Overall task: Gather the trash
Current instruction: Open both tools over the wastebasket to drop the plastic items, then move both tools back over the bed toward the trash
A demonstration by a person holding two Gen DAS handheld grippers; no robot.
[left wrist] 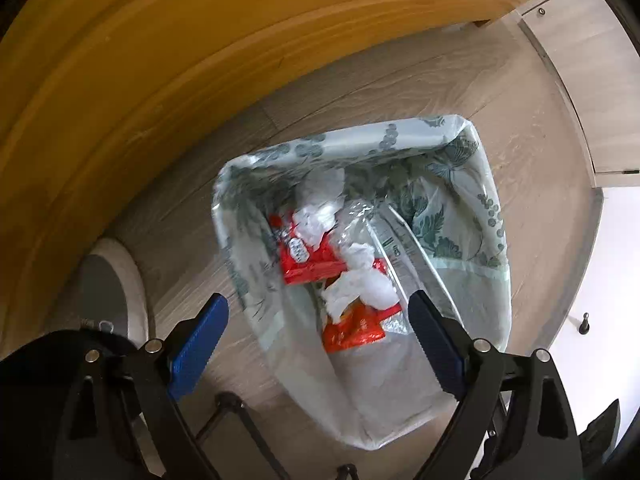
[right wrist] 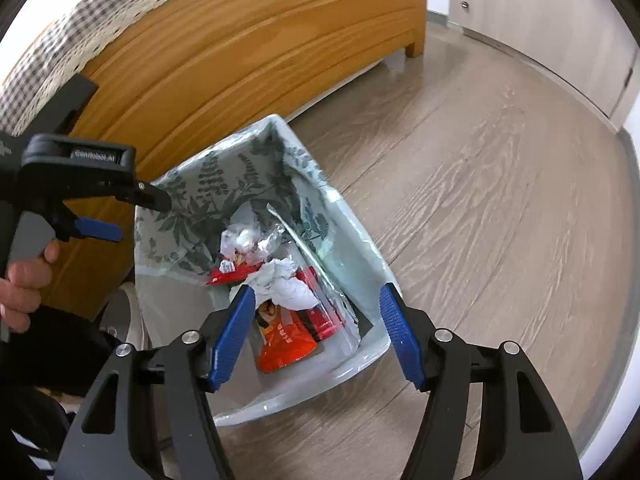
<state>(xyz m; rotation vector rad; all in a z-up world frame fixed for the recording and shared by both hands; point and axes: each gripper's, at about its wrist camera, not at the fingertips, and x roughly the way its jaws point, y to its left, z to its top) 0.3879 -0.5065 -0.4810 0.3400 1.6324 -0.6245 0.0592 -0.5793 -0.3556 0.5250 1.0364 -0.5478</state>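
A bin lined with a leaf-print bag stands on the wood-look floor. Inside it lie red wrappers, crumpled white tissue and clear plastic film. The same red wrappers and tissue show in the right wrist view. My left gripper hangs over the bin, jaws wide open and holding nothing. My right gripper is also above the bin, open and empty. In the right wrist view the left gripper is at the bin's left rim, held by a hand.
A wooden bed frame with a checked cloth stands right behind the bin. A grey-and-white rounded object lies on the floor left of the bin. Pale cabinet doors and a wall with a doorstop are on the right.
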